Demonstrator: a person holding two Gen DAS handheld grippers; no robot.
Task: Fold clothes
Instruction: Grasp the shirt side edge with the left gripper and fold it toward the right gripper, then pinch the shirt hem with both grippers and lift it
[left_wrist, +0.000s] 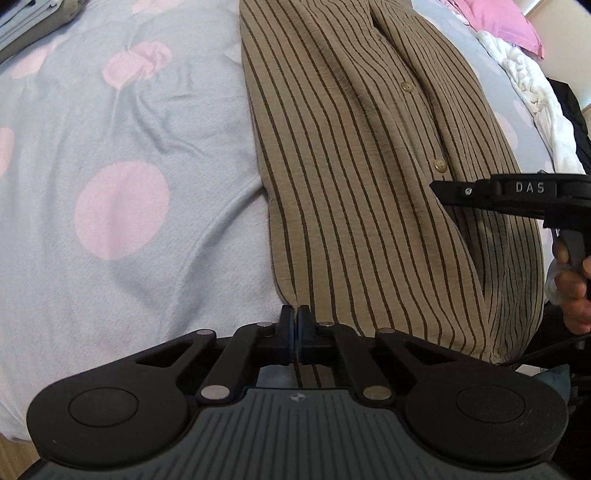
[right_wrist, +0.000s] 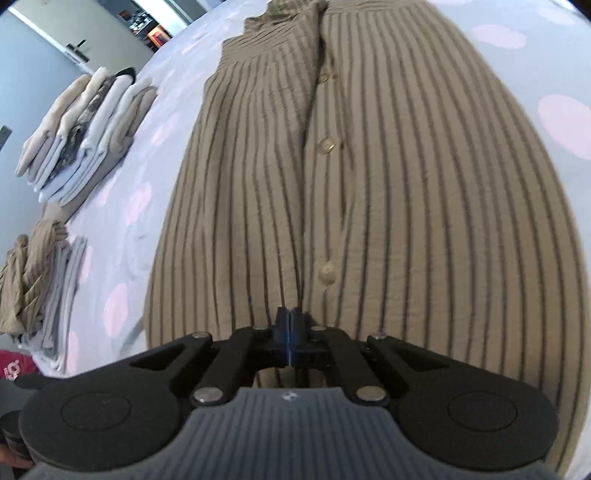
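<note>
A tan shirt with thin dark stripes (left_wrist: 351, 184) lies flat and buttoned on the bed, its hem nearest me. My left gripper (left_wrist: 296, 314) is shut on the shirt's near left hem corner, and the fabric puckers into the pads. In the right wrist view the same shirt (right_wrist: 406, 184) fills the frame. My right gripper (right_wrist: 290, 314) sits shut over the button placket near the hem, and I see no cloth between its fingers. From the left wrist view the right gripper (left_wrist: 436, 185) reaches in from the right, held by a hand (left_wrist: 572, 288).
The bed has a pale blue sheet with pink dots (left_wrist: 129, 147). Two stacks of folded clothes (right_wrist: 85, 136) (right_wrist: 37, 280) sit left of the shirt. A white blanket (left_wrist: 532, 85) and a pink pillow (left_wrist: 506, 22) lie at the far right.
</note>
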